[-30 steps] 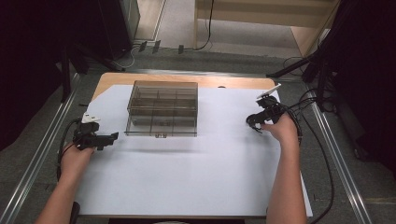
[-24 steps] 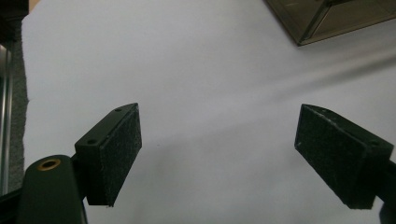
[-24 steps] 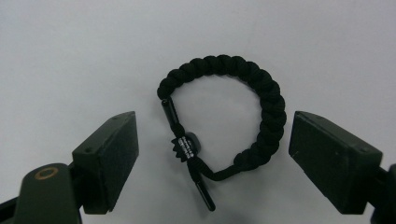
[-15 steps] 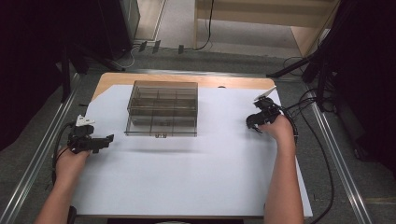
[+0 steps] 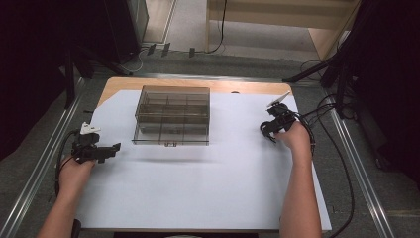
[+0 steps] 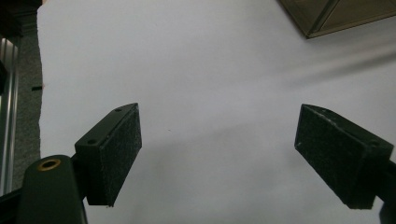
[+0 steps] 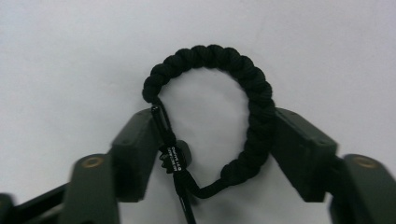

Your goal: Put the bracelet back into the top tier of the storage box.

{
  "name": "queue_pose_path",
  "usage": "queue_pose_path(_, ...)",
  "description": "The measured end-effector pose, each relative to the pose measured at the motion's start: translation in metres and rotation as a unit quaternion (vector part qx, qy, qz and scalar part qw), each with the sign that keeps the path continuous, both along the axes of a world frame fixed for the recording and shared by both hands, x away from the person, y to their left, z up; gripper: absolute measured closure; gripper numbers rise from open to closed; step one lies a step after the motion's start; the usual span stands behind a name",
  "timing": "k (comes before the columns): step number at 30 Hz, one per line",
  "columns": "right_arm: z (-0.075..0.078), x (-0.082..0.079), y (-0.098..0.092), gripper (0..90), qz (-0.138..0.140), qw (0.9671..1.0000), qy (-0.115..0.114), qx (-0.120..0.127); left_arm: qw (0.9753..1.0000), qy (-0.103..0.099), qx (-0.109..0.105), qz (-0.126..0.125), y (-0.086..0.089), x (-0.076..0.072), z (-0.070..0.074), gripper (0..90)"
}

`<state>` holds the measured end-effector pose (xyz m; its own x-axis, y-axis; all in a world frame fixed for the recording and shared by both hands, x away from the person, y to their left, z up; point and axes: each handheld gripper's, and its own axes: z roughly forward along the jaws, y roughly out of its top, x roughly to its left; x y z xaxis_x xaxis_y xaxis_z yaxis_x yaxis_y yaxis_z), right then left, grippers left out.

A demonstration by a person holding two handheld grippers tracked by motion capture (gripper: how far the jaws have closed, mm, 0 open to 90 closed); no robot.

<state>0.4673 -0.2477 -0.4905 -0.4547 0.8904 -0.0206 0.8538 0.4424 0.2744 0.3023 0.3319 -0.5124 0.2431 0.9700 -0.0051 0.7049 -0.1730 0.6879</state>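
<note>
Between the right gripper's [image 7: 212, 154] jaws sits a black bracelet [image 7: 219, 107].

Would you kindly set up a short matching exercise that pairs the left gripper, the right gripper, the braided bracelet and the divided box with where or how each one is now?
Things:
1. left gripper
2. right gripper
3. black braided bracelet
4. clear divided box

States:
A. lid shut, at the far middle of the white sheet
B. jaws wide apart, nothing between them
C. jaws closed in on the bracelet's two sides
D. a loop lying on the sheet

Pairs: 1-B, 2-C, 3-D, 4-A
</note>
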Motion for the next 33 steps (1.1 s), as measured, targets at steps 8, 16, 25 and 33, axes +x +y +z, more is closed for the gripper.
queue_pose_path(8,0.0027,-0.0024,0.0058,62.2,0.002,1.0000,0.005,0.001,1.0000,0.001,-0.002,0.003,0.0014,0.0002,-0.0001,16.0)
queue_pose_path(16,0.0040,-0.0014,0.0084,73.8,-0.016,0.9998,0.014,0.001,1.0000,0.000,-0.004,0.004,0.0019,-0.0001,-0.0002,15.9)
queue_pose_path(25,0.0049,0.0005,0.0055,76.9,-0.030,0.9992,0.022,0.017,1.0000,0.002,-0.005,0.003,0.0020,0.0004,-0.0003,16.0)
queue_pose_path(33,0.0067,0.0008,0.0045,78.6,-0.047,0.9976,0.032,0.040,1.0000,0.002,-0.005,0.003,0.0031,0.0008,-0.0005,15.9)
